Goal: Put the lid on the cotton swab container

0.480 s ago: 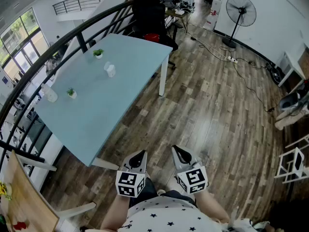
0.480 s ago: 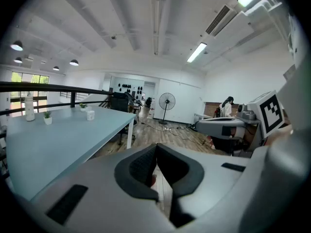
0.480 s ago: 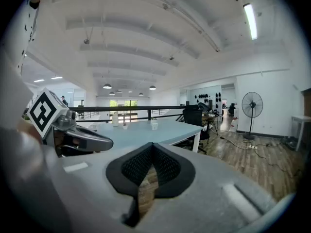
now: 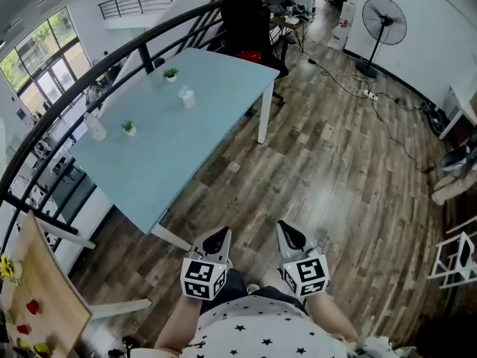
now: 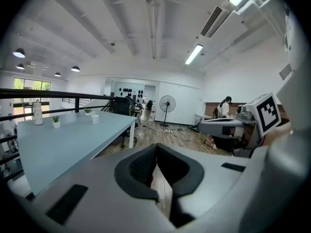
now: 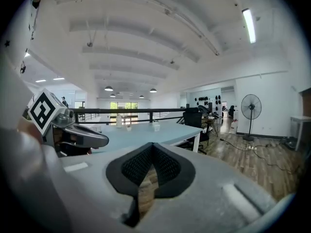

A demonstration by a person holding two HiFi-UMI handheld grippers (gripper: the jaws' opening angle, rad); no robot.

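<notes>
I stand in a big, bright room with a wood floor [image 4: 335, 170] and a long light-blue table [image 4: 194, 140] next to a black railing [image 4: 89, 73].

The jaws of my left gripper [image 4: 217, 237] are pressed together at the tips and there is nothing between them. My right gripper [image 4: 289, 235] is the same: jaws together, holding nothing. I hold both low and close to my tummy, side by side, pointing out over the floor.

The cotton swab container [image 4: 186, 98] is a tiny, pale, see-through pot on the far part of the table, well apart from me. It sits between two small potted plants [image 4: 171, 74], and a bottle [image 4: 95, 129] stands near the railing.

The pot is too small for me to tell if its lid is on or off. So I think this fits two times: the lid is waiting to go on, or it is on and I am away from the table. Either way, I cannot reach the pot from here.
</notes>
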